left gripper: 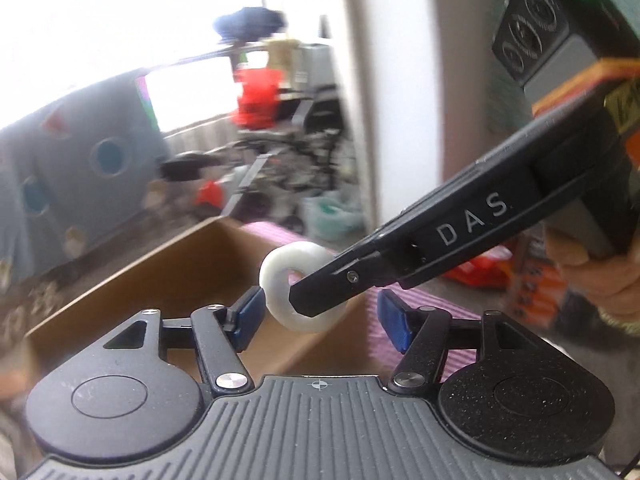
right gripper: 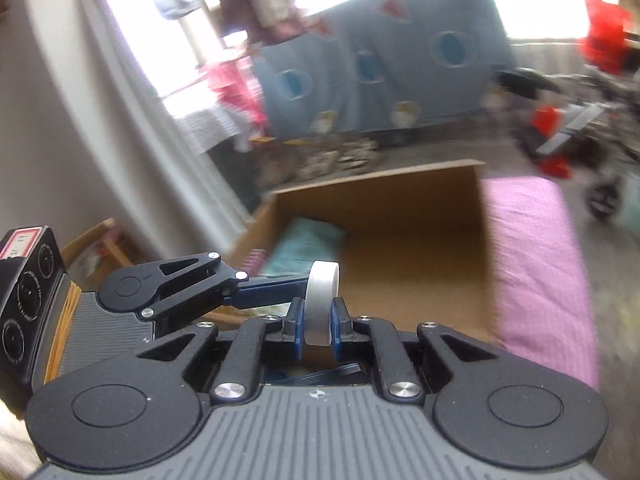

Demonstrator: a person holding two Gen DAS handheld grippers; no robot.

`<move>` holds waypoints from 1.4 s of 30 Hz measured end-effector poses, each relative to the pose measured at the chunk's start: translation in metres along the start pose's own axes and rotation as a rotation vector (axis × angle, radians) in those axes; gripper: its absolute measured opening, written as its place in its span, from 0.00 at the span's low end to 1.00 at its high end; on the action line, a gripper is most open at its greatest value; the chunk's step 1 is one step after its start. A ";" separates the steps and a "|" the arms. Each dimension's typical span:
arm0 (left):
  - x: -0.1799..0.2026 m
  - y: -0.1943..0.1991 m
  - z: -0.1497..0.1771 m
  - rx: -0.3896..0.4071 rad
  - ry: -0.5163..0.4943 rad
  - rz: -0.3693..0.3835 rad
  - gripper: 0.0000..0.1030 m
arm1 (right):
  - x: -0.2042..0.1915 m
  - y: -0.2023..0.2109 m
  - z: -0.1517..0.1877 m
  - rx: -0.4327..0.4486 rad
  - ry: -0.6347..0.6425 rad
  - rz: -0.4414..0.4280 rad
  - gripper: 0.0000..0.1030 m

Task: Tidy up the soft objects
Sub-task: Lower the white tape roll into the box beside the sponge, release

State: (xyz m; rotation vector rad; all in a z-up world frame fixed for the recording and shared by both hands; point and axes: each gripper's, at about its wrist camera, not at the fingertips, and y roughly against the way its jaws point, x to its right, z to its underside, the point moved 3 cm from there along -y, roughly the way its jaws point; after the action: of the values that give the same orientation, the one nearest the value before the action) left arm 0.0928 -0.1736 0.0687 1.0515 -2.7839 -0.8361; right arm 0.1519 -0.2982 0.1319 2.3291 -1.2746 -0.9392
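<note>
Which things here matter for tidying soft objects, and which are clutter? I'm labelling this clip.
Job:
white soft ring, clamped in right gripper
open brown cardboard box
folded teal cloth inside it
left gripper

Lying about:
pink striped mat
blue patterned sheet

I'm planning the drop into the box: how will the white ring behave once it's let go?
The white ring keeps its round shape between the right gripper pads, so probably fairly firm. Round-edged, it may roll inside the cardboard box. It looks light.

The right tool [left gripper: 304, 300] pinches a white ring [left gripper: 280, 276] above an open cardboard box [left gripper: 192, 264]. The left tool [left gripper: 320, 316] stands open, its left blue pad [left gripper: 250, 308] just beside the ring.
</note>
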 end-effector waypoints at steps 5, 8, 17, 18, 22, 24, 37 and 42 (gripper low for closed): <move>-0.067 0.025 0.017 -0.006 0.161 -0.125 0.73 | -0.020 -0.090 -0.039 -0.163 0.036 -0.101 0.14; -0.104 0.036 0.038 -0.022 0.264 -0.194 0.78 | -0.012 -0.151 -0.049 -0.334 -0.003 -0.117 0.14; -0.207 0.075 0.097 -0.020 0.539 -0.425 0.87 | 0.017 -0.272 -0.007 -0.847 -0.141 -0.107 0.14; -0.215 0.077 0.099 -0.015 0.560 -0.445 0.87 | 0.018 -0.277 -0.003 -0.878 -0.145 -0.103 0.15; -0.241 0.082 0.108 0.014 0.634 -0.478 0.90 | 0.026 -0.285 0.008 -0.961 -0.125 -0.018 0.26; -0.246 0.092 0.113 0.034 0.652 -0.471 0.90 | 0.033 -0.282 0.012 -0.963 -0.111 0.024 0.41; -0.250 0.100 0.136 0.029 0.689 -0.473 0.94 | 0.015 -0.285 0.002 -0.908 -0.039 0.040 0.57; -0.244 0.110 0.135 0.029 0.672 -0.490 0.99 | 0.016 -0.245 -0.019 -0.767 -0.026 0.099 0.58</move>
State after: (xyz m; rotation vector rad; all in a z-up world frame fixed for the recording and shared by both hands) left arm 0.1834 0.1109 0.0424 1.6735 -2.0119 -0.3538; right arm 0.3237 -0.1774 0.0031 1.6439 -0.8153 -1.1649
